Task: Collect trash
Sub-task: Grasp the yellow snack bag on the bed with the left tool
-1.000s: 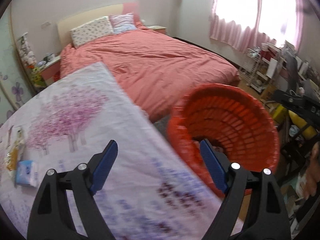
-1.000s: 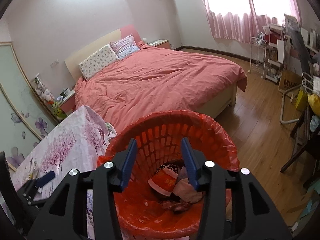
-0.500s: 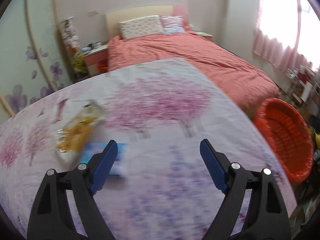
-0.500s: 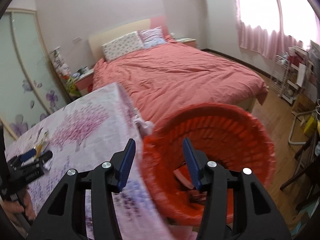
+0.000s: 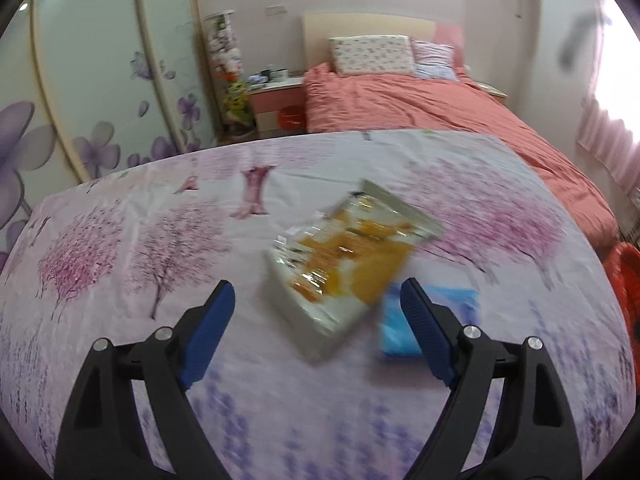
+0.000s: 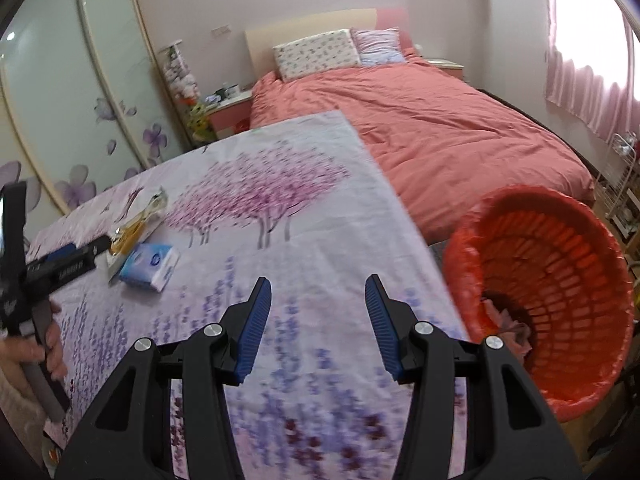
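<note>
While the left gripper [image 5: 316,300] hangs over the flower-print tablecloth [image 5: 120,240], its blue-padded tongs stand wide apart with nothing clamped. Left wrist view: a yellow snack bag [image 5: 344,256] lies flat on the cloth, just beyond the fingertips and roughly centred in the gap between them. A blue tissue pack [image 5: 436,316] sits just right of the snack bag, touching or slightly tucked under its corner, partly hidden behind the right finger. Further right of the snack bag, at the frame edge, a sliver of the red trash basket [image 5: 624,280] shows. Behind the snack bag, past the cloth's far edge, is a bed [image 5: 440,108] with a coral cover. Picture is motion-blurred.

Right wrist view: the right gripper [image 6: 318,316] has its tongs about half open, nothing between them, only bare cloth below. Snack bag [image 6: 136,226] lies far left on the cloth with the tissue pack [image 6: 150,266] just in front of it, touching. The left gripper [image 6: 66,262] reaches to the snack bag from the left, held by a hand [image 6: 40,354]. Red trash basket [image 6: 544,296] stands well to the right of the snack bag, off the cloth's right edge, with crumpled rubbish at its bottom.
</note>
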{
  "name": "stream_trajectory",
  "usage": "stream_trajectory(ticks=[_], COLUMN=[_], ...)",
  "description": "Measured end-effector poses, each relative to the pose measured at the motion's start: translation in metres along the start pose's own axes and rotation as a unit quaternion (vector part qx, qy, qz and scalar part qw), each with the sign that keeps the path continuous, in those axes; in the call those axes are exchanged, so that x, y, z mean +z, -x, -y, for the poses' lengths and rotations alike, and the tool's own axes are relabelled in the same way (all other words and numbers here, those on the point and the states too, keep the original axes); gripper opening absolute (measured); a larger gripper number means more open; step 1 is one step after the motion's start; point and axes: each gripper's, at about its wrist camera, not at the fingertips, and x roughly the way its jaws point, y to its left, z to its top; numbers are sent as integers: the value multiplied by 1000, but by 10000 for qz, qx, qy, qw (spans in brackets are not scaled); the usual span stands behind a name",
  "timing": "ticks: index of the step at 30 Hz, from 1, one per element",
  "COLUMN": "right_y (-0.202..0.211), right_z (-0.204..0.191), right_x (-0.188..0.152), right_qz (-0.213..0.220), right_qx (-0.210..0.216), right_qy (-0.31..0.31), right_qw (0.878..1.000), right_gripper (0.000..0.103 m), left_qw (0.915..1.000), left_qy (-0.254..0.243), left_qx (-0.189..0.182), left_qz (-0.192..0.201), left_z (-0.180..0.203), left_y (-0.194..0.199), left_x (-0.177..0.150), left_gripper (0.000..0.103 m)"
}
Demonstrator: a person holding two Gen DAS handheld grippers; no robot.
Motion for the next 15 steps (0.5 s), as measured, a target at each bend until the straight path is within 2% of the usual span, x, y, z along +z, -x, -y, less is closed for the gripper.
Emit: stream_trajectory(ticks=[3, 8, 10, 13, 15], right_y=[-5, -14, -18, -23, -25], right_z=[-9, -13, -13, -13, -13], right_x=[0, -1, -1, -3, -4], right_qz=[-59, -153, -188, -240, -256], right_qx=[33, 1, -24, -47, -41], right_qy=[58, 111, 99, 64, 50], right_qw=[10000, 9998, 9998, 9997, 9997], right_gripper=[50, 50, 50, 50, 50], left_qw=[9999, 9983, 9974, 9956, 9953], left_qy=[112, 228, 218, 21, -239], left_qx=[-53, -492, -658, -938, -931], left_qz=[-106, -215, -178, 3, 66], left_z=[-12, -14, -10, 3, 17], left_y=[-18, -42, -43, -36, -33], left_x=[11, 29, 32, 34, 32], left_gripper=[83, 83, 89, 95, 96])
